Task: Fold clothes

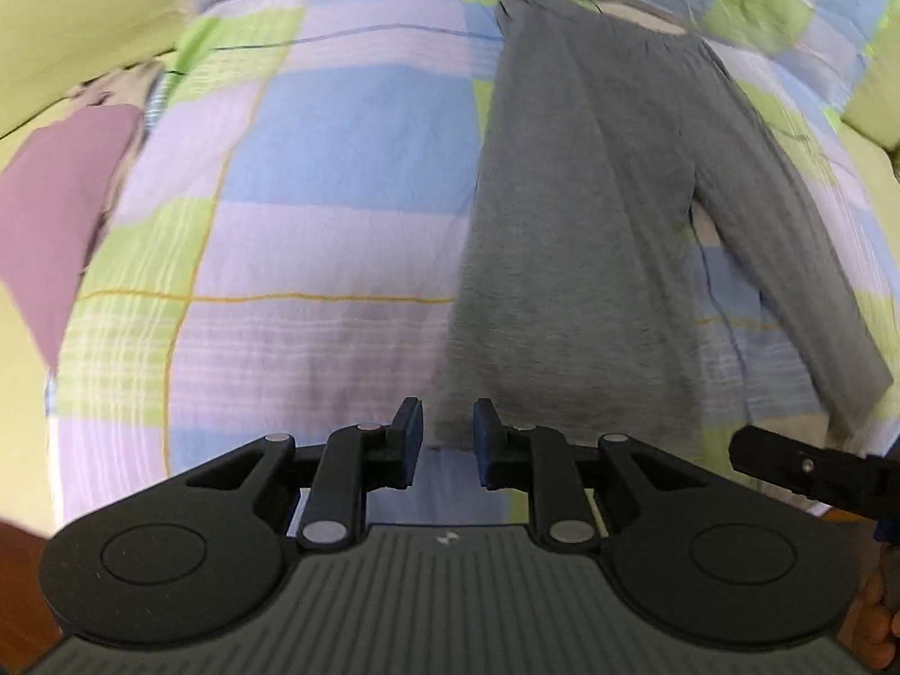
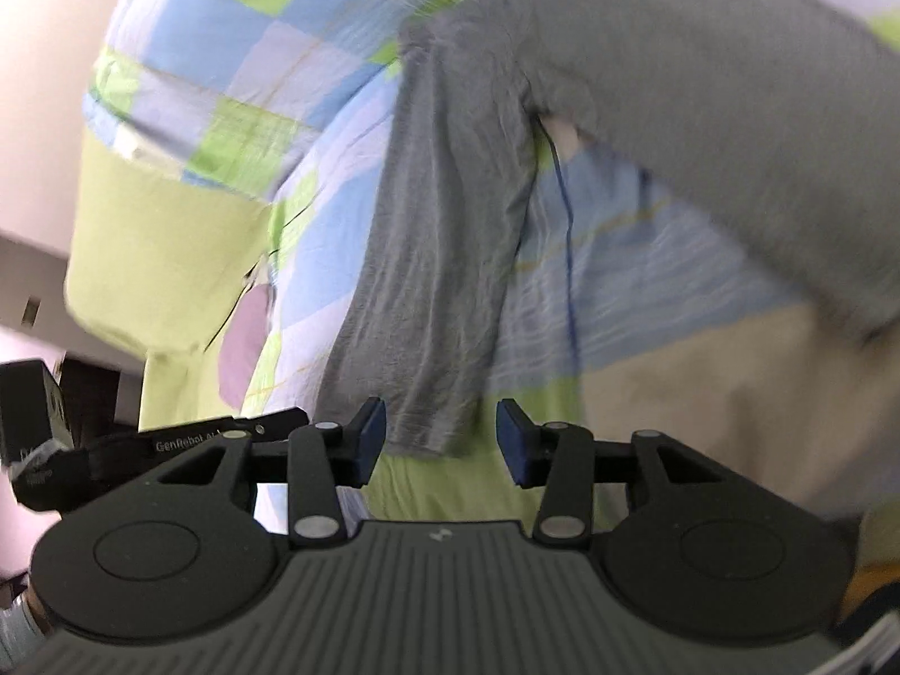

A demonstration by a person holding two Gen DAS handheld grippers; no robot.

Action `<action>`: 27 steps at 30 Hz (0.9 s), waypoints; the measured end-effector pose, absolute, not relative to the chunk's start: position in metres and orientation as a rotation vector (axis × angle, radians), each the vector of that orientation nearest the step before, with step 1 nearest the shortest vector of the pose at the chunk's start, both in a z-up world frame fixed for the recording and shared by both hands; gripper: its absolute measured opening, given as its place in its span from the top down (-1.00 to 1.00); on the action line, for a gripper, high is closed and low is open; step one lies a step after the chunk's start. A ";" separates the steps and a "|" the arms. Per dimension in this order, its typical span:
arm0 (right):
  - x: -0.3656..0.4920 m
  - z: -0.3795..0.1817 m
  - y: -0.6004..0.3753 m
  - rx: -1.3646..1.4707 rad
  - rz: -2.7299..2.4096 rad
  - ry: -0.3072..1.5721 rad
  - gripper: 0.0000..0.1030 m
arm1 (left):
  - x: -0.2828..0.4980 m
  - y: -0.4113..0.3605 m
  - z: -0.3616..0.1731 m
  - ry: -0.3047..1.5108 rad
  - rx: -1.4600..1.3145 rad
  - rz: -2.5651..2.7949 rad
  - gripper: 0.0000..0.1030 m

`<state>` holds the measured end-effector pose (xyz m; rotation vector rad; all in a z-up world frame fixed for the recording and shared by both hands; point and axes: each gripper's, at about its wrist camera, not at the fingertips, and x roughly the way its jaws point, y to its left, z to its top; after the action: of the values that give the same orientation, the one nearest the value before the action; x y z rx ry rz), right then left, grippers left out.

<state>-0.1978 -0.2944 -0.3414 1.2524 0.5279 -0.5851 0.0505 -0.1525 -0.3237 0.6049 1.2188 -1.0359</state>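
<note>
A grey long-sleeved top [image 1: 585, 214] lies flat on a checked bedspread [image 1: 337, 180], body running away from me, one sleeve [image 1: 787, 259] angling out to the right. My left gripper [image 1: 448, 439] is open and empty, just short of the top's near hem corner. The right gripper's body [image 1: 810, 467] shows at the lower right of the left wrist view. In the right wrist view my right gripper [image 2: 441, 439] is open, its jaws on either side of the grey sleeve's cuff end [image 2: 427, 427]; the top's body [image 2: 703, 112] fills the upper right.
A purple cloth [image 1: 62, 214] lies at the left on the bed. Lime-green sheet [image 2: 169, 247] hangs over the bed's edge. The left gripper's body [image 2: 169, 444] sits at the lower left of the right wrist view. A pale wall and dark furniture lie beyond the bed's edge.
</note>
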 end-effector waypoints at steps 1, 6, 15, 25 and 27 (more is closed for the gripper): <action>-0.194 -0.344 -0.292 1.264 -0.606 0.520 0.22 | 0.053 -0.153 -0.329 1.233 0.604 -1.048 0.24; -0.187 -0.360 -0.281 1.334 -0.710 0.485 0.22 | 0.060 -0.157 -0.347 1.271 0.583 -1.080 0.12; -0.173 -0.369 -0.275 1.379 -0.754 0.479 0.50 | 0.066 -0.145 -0.345 1.273 0.560 -1.089 0.02; -0.168 -0.372 -0.273 1.403 -0.786 0.468 0.38 | 0.073 -0.127 -0.345 1.278 0.476 -1.092 0.00; -0.168 -0.372 -0.273 1.400 -0.786 0.470 0.38 | 0.077 -0.128 -0.348 1.323 0.407 -1.114 0.00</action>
<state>-0.1677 -0.2731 -0.3724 1.4002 0.4700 -0.7856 0.0772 -0.1281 -0.3479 0.4069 1.3232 -1.1137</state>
